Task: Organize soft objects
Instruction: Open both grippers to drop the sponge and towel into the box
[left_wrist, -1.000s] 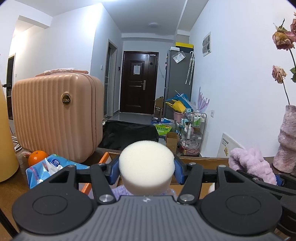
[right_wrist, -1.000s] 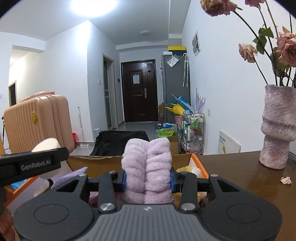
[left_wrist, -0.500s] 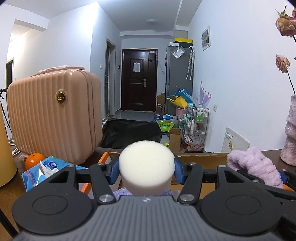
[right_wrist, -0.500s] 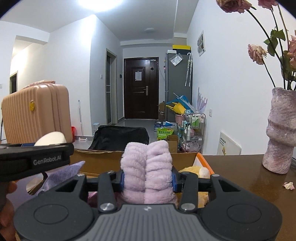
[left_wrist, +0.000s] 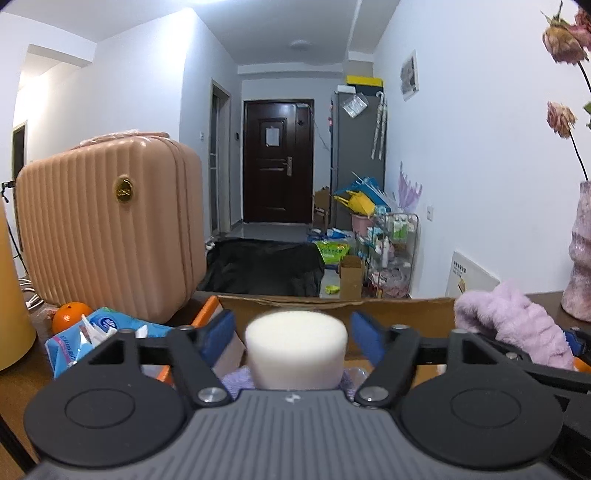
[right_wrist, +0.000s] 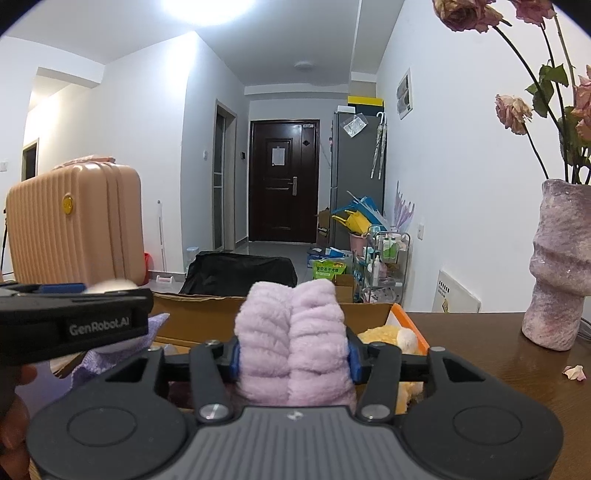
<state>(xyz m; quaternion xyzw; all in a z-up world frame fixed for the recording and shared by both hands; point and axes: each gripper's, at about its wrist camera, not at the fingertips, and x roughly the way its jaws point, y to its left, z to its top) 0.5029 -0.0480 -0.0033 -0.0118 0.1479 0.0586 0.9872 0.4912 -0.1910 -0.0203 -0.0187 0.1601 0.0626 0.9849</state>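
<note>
My left gripper (left_wrist: 295, 338) is open over the cardboard box (left_wrist: 332, 308). The white round sponge (left_wrist: 296, 349) sits between its blue pads without touching them, blurred, above a purple cloth (left_wrist: 236, 382). My right gripper (right_wrist: 293, 354) is shut on a fluffy lilac cloth (right_wrist: 293, 343) above the box (right_wrist: 207, 317); the cloth also shows in the left wrist view (left_wrist: 509, 321). A yellow plush toy (right_wrist: 388, 338) lies in the box's right end. The left gripper's side (right_wrist: 74, 323) shows at left in the right wrist view.
A pink suitcase (left_wrist: 107, 229) stands at the left. An orange (left_wrist: 68, 314) and a blue wipes pack (left_wrist: 99, 332) lie beside the box. A pink vase (right_wrist: 561, 266) with dried roses stands on the wooden table (right_wrist: 498, 354) at right. A petal (right_wrist: 574, 371) lies nearby.
My left gripper has opened and let go of the white sponge, which has dropped lower between the pads. My right gripper stays shut on the lilac cloth.
</note>
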